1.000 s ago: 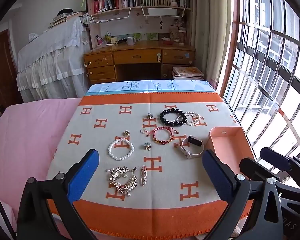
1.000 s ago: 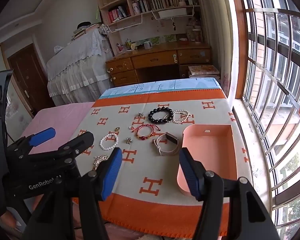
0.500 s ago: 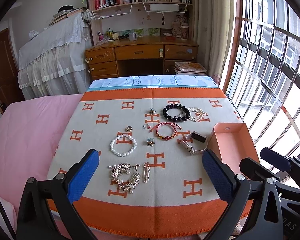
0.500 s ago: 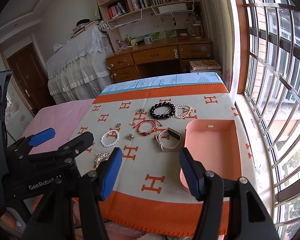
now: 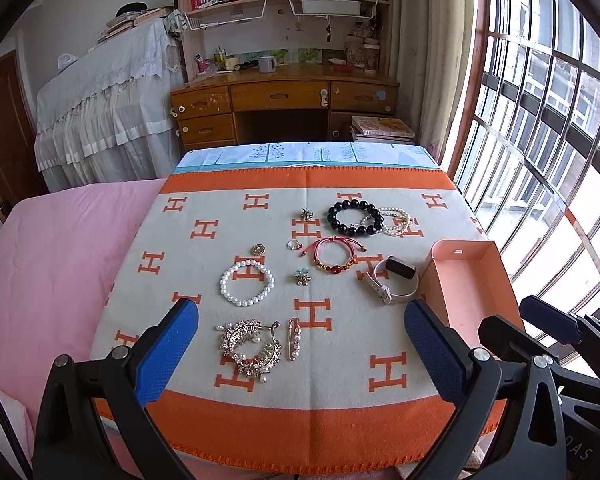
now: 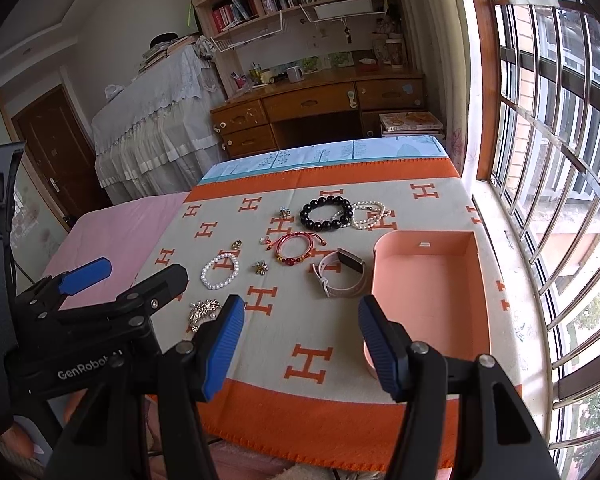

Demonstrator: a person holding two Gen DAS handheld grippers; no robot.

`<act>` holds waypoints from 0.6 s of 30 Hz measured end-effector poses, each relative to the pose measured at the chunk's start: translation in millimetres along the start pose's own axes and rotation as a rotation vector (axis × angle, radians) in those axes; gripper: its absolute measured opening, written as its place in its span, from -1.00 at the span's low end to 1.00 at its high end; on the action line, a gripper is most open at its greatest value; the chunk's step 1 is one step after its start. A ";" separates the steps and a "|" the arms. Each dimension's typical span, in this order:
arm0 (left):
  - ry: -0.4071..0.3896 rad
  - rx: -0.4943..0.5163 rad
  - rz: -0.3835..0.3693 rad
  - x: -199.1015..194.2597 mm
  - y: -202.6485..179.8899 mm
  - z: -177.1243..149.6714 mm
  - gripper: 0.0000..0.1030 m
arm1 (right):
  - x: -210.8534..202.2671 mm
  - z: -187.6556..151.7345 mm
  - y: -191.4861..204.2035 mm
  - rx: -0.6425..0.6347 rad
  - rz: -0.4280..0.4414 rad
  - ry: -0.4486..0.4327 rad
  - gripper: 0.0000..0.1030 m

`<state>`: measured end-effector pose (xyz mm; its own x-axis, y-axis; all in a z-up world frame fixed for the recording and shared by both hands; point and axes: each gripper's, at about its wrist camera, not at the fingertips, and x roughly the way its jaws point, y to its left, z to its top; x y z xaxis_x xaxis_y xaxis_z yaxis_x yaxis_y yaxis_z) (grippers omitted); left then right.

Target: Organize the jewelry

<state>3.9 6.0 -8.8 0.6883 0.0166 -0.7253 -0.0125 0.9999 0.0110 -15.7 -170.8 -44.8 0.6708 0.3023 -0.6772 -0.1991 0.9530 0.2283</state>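
Both tongs, left [image 5: 300, 354] reading "GenRobot" and right [image 6: 300, 344], spread above the H-patterned blanket [image 5: 340, 412].

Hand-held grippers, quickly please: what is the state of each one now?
Left hand-held gripper: open, holding nothing.
Right hand-held gripper: open, holding nothing.
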 end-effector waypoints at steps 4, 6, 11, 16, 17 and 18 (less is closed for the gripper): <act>0.001 0.000 -0.001 0.3 0.2 -0.9 0.98 | 0.7 -1.1 0.8 0.001 0.000 0.001 0.17; 0.001 0.000 -0.001 0.8 0.3 -1.0 0.98 | 0.7 -0.9 1.0 0.001 -0.001 0.000 0.17; 0.003 -0.001 -0.002 1.1 1.6 -2.9 0.98 | 1.3 -0.7 1.4 0.003 0.002 0.004 0.17; 0.002 -0.001 -0.001 1.2 1.3 -3.2 0.97 | 4.6 -1.8 2.8 0.003 0.005 0.006 0.17; 0.002 -0.001 -0.003 1.2 1.4 -3.1 0.97 | 4.8 -2.2 3.0 0.003 0.006 0.007 0.17; 0.002 -0.001 -0.005 1.2 1.5 -3.3 0.96 | 4.3 -1.3 2.4 0.003 0.006 0.006 0.17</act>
<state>2.3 7.5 -12.0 0.6868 0.0120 -0.7268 -0.0100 0.9999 0.0070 -14.3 -167.2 -48.0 0.6649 0.3084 -0.6802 -0.2010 0.9510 0.2348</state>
